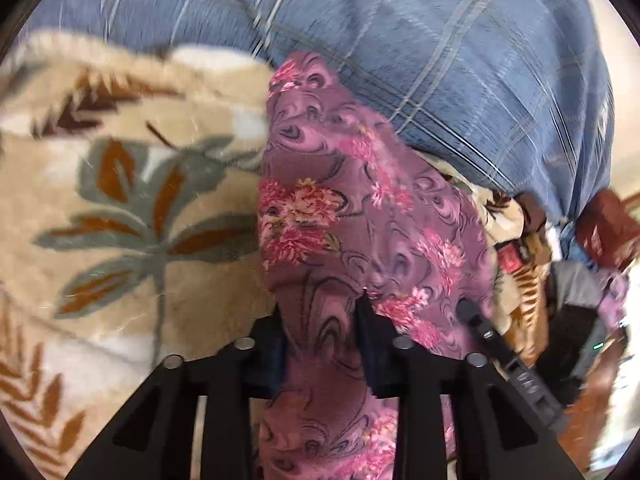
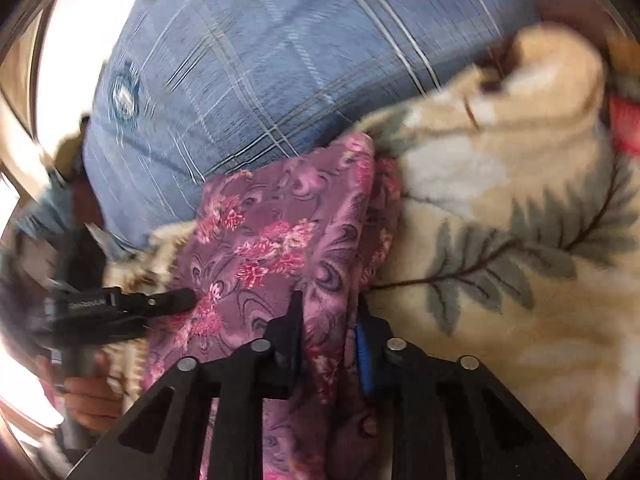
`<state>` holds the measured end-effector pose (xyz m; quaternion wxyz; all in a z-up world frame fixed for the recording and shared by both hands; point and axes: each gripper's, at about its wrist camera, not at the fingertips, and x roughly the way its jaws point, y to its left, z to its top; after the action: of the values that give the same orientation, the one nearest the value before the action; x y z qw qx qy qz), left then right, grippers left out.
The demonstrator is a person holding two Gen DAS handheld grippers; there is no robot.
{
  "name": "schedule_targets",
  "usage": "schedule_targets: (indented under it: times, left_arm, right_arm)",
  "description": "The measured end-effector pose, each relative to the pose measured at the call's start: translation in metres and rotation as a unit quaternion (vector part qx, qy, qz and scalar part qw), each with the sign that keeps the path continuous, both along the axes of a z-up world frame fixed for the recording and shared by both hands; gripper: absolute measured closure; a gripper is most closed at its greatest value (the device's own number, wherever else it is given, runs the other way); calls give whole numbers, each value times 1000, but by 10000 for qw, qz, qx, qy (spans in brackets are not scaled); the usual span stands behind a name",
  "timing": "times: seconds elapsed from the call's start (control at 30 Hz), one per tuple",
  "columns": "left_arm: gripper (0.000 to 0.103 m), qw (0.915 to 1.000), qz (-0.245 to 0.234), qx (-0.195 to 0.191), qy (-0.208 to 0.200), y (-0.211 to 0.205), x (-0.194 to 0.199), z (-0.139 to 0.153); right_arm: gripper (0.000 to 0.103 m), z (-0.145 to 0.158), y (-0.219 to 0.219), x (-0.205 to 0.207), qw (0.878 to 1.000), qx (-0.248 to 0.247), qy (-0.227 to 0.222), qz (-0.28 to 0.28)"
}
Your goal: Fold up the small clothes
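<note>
Between both pairs of black fingers hangs the purple floral garment (image 1: 360,216), a small piece gathered into loose vertical folds above a beige blanket (image 1: 120,200) printed with grey-green and rust leaves. The left gripper (image 1: 322,312) is clamped on a bunched fold of the cloth, fabric filling the gap between its fingers. The right gripper (image 2: 326,312) is likewise closed on a fold, with one thick layer pinched between its pads; from the left wrist view its dark finger shows against the cloth at the lower right.

Judgement on handling: the garment appears thin, light and limp, with a slight sheen suggesting a smooth weave that may slide through a slack pinch. It has no stiffness of its own and will droop wherever unsupported. Hold is best taken at hems or corners, well apart, so the panel spreads flat; the present grips sit on bunched material rather than on a clean edge.

Behind the garment lies a blue plaid cloth (image 2: 248,72), matte and finely woven. The blanket is thick, plush and fuzzy. Motion blur limits finer detail.
</note>
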<state>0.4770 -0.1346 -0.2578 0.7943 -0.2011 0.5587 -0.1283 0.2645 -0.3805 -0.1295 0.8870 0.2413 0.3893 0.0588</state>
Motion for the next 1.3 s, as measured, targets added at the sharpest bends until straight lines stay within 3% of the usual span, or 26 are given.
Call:
schedule_targets:
  times: [0.27,0.4,0.57,0.73,0.97,1.03,1.1,1.2,1.3]
  left_arm:
    - [79,9970,-327,79,-699,5,-59,81]
    - [79,9966,-283,-94,-770,34,-98,117]
    - [78,9964,-204,-183,-797,90,-143,135]
    - [78,9973,48,-108,-727,133,-166,118]
    - [76,9972,163,505,-524,141,-172,62]
    - [67,9967,213,589,-513,144,-173,48]
    - [57,9969,271,537,-502,149,-174,40]
    - [42,9979,281,245,-521,161,-175,23]
    - [46,9980,330,-92,-536,171,-179,20]
  right_arm:
    - [84,65,30,-33,9991,-152,-379,-127]
    - [84,98,54,-61,9978,29,-653,-64]
    - [84,117,92,-87,9957,363,-851,94]
    - [83,91,124,-83,9965,426,-695,189]
    - [83,31,141,-63,9992,325,-128,195]
    - [82,14,139,-58,9996,208,-13,193]
    - [78,-1,131,-57,9996,265,39,132]
    - [60,-16,120,-55,9997,200,61,98]
    - [59,-23,109,-55,9987,411,-66,301]
